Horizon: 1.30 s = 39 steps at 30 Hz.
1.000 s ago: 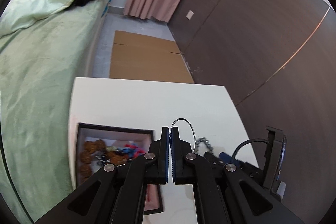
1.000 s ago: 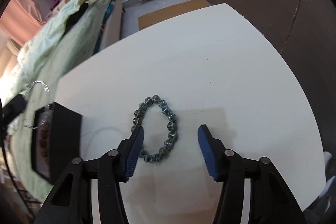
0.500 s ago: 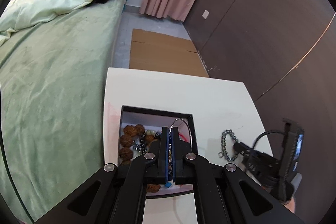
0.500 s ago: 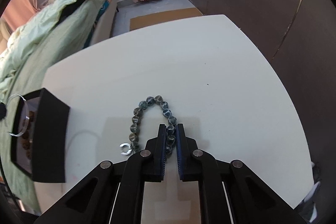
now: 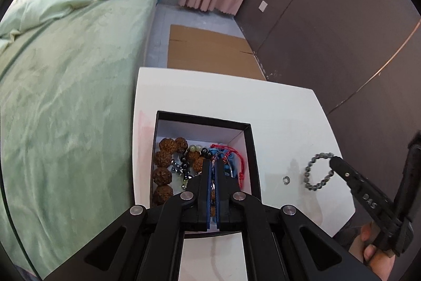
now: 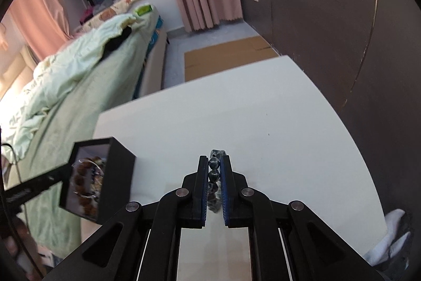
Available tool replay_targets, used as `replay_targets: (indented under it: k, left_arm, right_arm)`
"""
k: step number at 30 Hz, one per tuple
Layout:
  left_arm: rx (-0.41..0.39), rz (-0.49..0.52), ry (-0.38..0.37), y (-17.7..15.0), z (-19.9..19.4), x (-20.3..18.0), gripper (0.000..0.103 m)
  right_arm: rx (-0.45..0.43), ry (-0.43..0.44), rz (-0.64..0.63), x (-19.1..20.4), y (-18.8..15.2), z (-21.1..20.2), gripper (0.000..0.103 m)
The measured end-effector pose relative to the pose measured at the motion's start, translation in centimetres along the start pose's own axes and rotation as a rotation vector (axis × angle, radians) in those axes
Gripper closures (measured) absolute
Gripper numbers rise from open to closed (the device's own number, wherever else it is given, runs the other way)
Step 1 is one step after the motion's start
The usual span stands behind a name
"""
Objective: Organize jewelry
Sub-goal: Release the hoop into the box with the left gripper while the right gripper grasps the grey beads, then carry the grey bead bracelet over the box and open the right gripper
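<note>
A black box with a white inside stands on the white table and holds brown bead bracelets, dark beads and red and blue cord pieces. My left gripper is shut on a thin silver bangle and holds it over the box's inside. My right gripper is shut on a grey-blue bead bracelet, which hangs from it above the table in the left wrist view. The box also shows in the right wrist view.
A small silver ring lies on the table between the box and the bracelet. A green bed runs along the table's left side. A dark wall is on the right. Flat cardboard lies on the floor beyond.
My left gripper moved left and down with the bangle until it is over the box. My right gripper closed on the bead bracelet and lifted it off the table.
</note>
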<state>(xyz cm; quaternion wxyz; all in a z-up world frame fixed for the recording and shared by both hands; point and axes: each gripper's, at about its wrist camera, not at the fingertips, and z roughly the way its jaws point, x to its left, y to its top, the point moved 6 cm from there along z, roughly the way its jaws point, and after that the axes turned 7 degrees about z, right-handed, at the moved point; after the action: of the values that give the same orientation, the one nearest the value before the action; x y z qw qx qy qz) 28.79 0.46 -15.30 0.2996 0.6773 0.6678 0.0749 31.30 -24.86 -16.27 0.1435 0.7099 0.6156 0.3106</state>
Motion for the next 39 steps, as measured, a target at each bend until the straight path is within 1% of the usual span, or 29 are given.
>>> replay_targets:
  k: [2,5,6,7,8,9,10,16,24,26,28,34,39]
  left_arm:
    - [0.023,-0.027,-0.007,-0.2,0.3,0.5,0.101]
    - [0.013,-0.038,-0.003,-0.2,0.0,0.8,0.097]
    - [0.005,-0.04,-0.008,0.0,-0.3,0.9,0.088]
    - [-0.001,-0.041,-0.009,0.0,-0.5,0.9,0.065]
    - [-0.009,-0.042,-0.011,0.1,-0.7,0.9,0.047]
    - [-0.02,-0.045,-0.014,0.2,-1.0,1.0,0.014]
    - [-0.039,-0.048,-0.02,0.4,-1.4,1.0,0.007]
    - [-0.082,-0.056,-0.007,1.0,-3.1,2.0,0.007]
    - [-0.117,-0.107,0.018,1.4,-4.9,5.1,0.006]
    - [-0.122,-0.121,0.021,1.4,-5.3,5.7,0.005]
    - [-0.127,-0.135,0.017,1.3,-5.8,6.5,0.0]
    - [-0.16,-0.171,0.021,1.5,-7.2,8.1,0.0]
    - [-0.176,-0.19,0.013,1.6,-7.8,8.9,0.0]
  right_arm:
    - [-0.016,0.022,0.005,0.4,0.3,-0.5,0.093]
    - [-0.042,0.057,-0.004,1.4,0.6,-1.2,0.093]
    - [-0.05,0.069,-0.013,1.8,0.6,-1.5,0.093]
    - [-0.054,0.078,-0.02,2.4,0.6,-1.6,0.093]
    - [-0.056,0.086,-0.024,2.7,0.6,-1.7,0.093]
    - [-0.059,0.094,-0.027,3.1,0.6,-1.9,0.093]
    - [-0.068,0.107,-0.038,3.7,0.7,-2.4,0.093]
    - [-0.105,0.166,-0.078,7.0,1.1,-4.1,0.093]
    - [-0.092,0.247,-0.096,11.3,0.6,-4.4,0.093]
    - [-0.073,0.273,-0.1,12.4,0.4,-4.0,0.093]
    - [-0.052,0.296,-0.101,13.1,0.2,-3.5,0.093]
    - [0.024,0.365,-0.093,14.7,-0.4,-1.7,0.093]
    - [0.077,0.403,-0.087,15.7,-1.3,-0.4,0.093]
